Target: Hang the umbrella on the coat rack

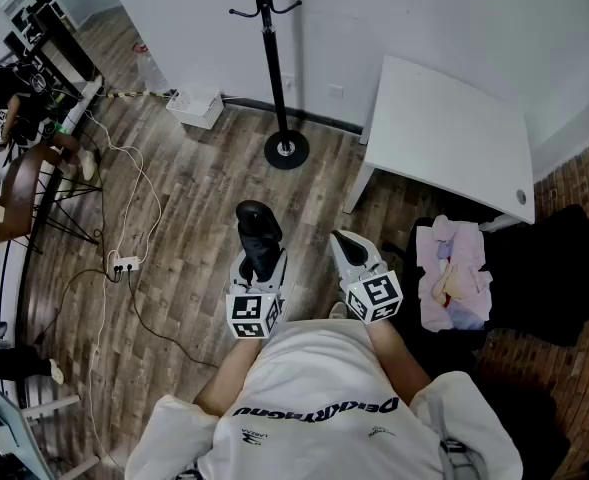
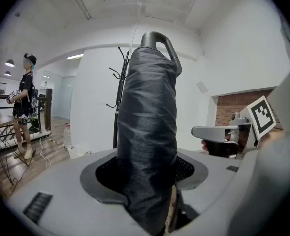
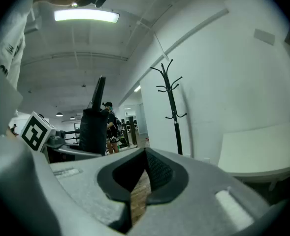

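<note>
Black folded fabric umbrella (image 2: 147,127) clamped upright in the left gripper (image 2: 149,183).
Its long axis stands near vertical, curved handle topmost; the right gripper (image 3: 141,181) beside it is pressed together, empty; the black hooked coat rack (image 1: 272,68) stands well apart ahead.

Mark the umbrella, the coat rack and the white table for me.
umbrella (image 2: 147,132), left gripper view, on the folded black fabric.
coat rack (image 1: 274,68), head view, on the black pole.
table (image 1: 454,133), head view, on its bare white top.
</note>
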`<state>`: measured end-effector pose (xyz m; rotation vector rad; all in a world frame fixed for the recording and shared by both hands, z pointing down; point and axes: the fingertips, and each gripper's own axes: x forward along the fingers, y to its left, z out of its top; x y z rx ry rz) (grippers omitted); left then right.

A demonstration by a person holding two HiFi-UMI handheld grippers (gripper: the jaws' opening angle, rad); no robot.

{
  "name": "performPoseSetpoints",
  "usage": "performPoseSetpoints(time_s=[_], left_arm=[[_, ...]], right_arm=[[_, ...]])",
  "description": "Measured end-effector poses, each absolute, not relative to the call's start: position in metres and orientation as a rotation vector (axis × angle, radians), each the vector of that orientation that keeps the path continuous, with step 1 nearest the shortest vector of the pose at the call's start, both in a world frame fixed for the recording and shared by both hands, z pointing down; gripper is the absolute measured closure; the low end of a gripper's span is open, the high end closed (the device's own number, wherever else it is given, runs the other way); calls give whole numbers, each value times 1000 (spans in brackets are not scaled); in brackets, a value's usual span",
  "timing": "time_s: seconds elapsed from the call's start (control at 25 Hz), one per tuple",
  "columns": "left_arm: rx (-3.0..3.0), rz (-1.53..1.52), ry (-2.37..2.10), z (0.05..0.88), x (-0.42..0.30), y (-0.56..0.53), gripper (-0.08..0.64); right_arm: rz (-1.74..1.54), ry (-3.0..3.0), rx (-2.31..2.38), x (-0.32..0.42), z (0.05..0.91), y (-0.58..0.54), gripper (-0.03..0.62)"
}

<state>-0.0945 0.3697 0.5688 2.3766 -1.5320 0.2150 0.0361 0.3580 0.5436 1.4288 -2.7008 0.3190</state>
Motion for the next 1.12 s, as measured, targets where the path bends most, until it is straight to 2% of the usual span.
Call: performPoseSetpoints(time_s=[0.32, 0.8, 1.12], left_arm=[[2382, 210, -1542, 566, -64, 377, 308], [2355, 200, -1563, 562, 11, 396, 308], [2331, 274, -1563, 584, 31, 391, 308]], right_arm=[[396, -2763, 1400, 65, 546, 366, 595], [296, -2778, 1371, 128, 531, 369, 595], [353, -2815, 1303, 133, 555, 352, 595]])
